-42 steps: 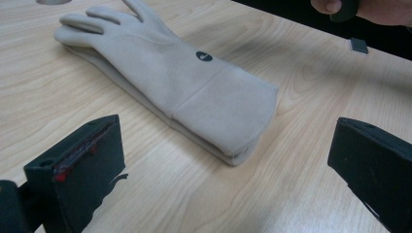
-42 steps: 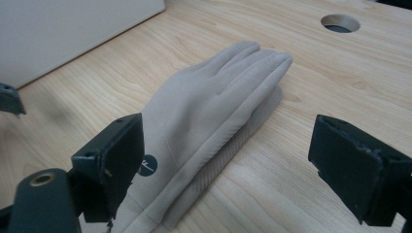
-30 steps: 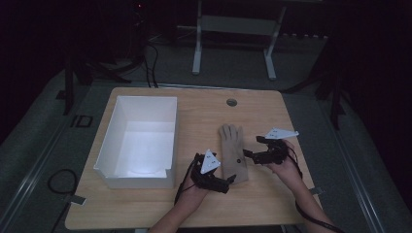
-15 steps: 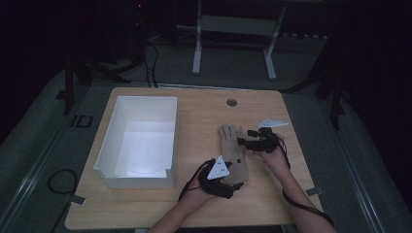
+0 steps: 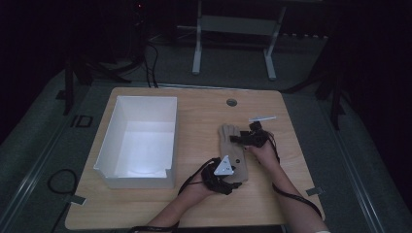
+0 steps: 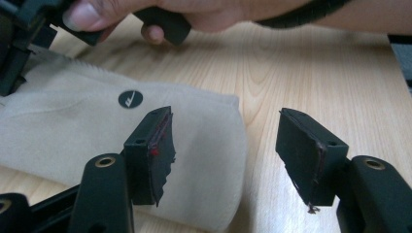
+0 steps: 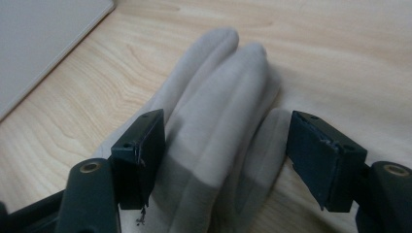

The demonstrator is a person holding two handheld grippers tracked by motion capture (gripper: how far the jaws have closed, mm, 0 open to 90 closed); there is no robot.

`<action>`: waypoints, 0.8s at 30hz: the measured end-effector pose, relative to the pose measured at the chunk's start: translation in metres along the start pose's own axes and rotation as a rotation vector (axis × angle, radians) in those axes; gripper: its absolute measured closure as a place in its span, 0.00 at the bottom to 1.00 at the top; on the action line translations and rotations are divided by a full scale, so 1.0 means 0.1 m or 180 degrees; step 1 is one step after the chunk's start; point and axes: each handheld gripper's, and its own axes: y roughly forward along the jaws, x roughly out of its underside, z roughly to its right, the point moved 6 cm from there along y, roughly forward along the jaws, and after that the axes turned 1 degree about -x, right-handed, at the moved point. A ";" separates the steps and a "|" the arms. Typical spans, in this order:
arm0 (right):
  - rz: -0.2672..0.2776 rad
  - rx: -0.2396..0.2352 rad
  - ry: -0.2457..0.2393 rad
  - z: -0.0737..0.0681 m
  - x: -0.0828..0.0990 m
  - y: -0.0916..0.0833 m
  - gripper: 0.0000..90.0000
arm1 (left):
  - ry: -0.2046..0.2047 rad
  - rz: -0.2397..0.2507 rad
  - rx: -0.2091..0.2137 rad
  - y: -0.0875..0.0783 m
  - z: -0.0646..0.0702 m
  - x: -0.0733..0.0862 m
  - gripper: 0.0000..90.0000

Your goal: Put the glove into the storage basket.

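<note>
Both tongs are spread wide over a beige glove (image 5: 234, 153) that lies flat on the wooden desk (image 5: 194, 116), right of the white box (image 5: 138, 141). Left tongs (image 6: 223, 150) stand at the near cuff end, one jaw above the fabric and the other over bare wood. Right tongs (image 7: 226, 160) straddle the glove's fingers (image 7: 228, 73) at the far end.

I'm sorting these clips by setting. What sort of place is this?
Probably a dim lab or data-recording room: a wooden table bearing only a white bin and a beige glove, with metal stand legs behind.
</note>
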 end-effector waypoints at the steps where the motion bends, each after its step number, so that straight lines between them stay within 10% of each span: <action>1: -0.0018 -0.0047 0.0005 0.01 0.00 0.01 0.36 | 0.0007 -0.0031 0.0019 0.00 -0.01 0.02 0.44; 7: -0.0141 -0.0245 -0.0023 -0.04 0.01 0.03 0.63 | 0.0055 -0.0114 -0.0020 0.01 -0.05 0.10 0.43; 15: -0.0112 -0.0056 -0.0144 -0.10 0.01 0.02 0.67 | 0.0169 -0.0302 -0.0224 0.06 -0.06 0.20 0.49; 24: -0.0100 -0.0022 -0.0153 -0.11 0.00 0.01 0.69 | -0.0026 -0.0372 -0.0355 0.08 -0.18 0.18 0.76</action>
